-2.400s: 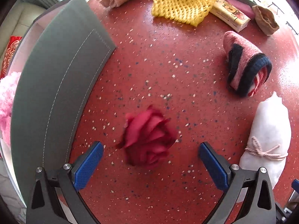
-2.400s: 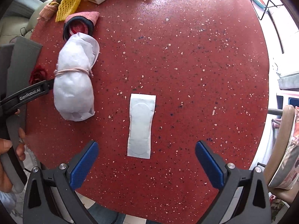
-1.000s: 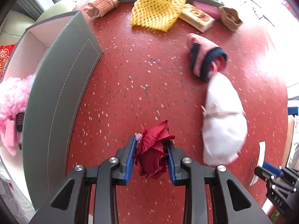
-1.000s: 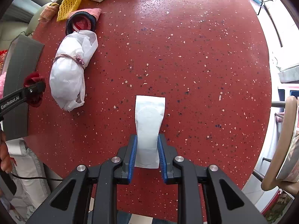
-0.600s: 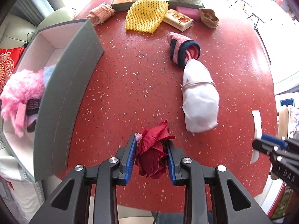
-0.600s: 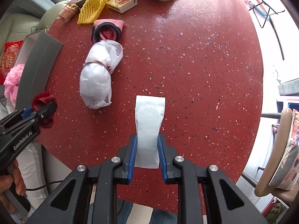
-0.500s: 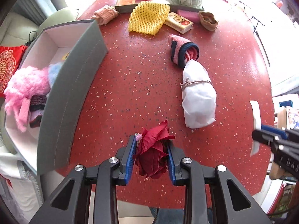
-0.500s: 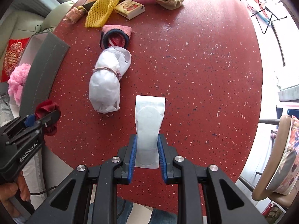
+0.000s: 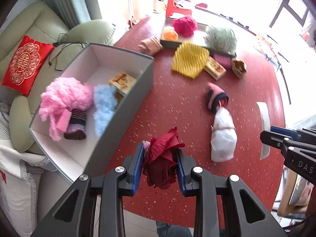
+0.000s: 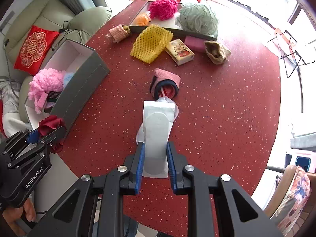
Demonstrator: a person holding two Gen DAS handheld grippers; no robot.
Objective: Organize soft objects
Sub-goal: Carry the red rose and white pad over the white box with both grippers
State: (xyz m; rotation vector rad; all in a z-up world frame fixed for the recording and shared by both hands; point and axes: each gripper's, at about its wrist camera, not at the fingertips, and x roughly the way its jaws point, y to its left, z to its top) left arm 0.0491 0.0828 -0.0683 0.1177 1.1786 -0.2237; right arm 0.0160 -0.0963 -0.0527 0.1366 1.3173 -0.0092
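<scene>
My left gripper (image 9: 160,161) is shut on a dark red cloth rose (image 9: 164,158) and holds it high above the red table, right of the open grey box (image 9: 122,108). The box holds a pink fluffy ball (image 9: 65,96), a blue fluffy piece (image 9: 103,106) and a striped roll (image 9: 76,126). My right gripper (image 10: 155,159) is shut on a flat white pad (image 10: 157,130), lifted over the table. The left gripper and rose also show in the right wrist view (image 10: 50,127).
On the red table (image 10: 227,106) lie a white tied bundle (image 9: 223,138), a pink and navy roll (image 10: 165,83), a yellow foam net (image 10: 151,42), a tissue pack (image 10: 178,52), a brown pouch (image 10: 216,52) and a grey tray (image 10: 171,30) with fluffy balls. A green sofa (image 9: 29,39) stands beyond the box.
Both grippers closed on their objects, the rose and the white pad, and lifted them well above the table. The left gripper now sees down into the open grey box.
</scene>
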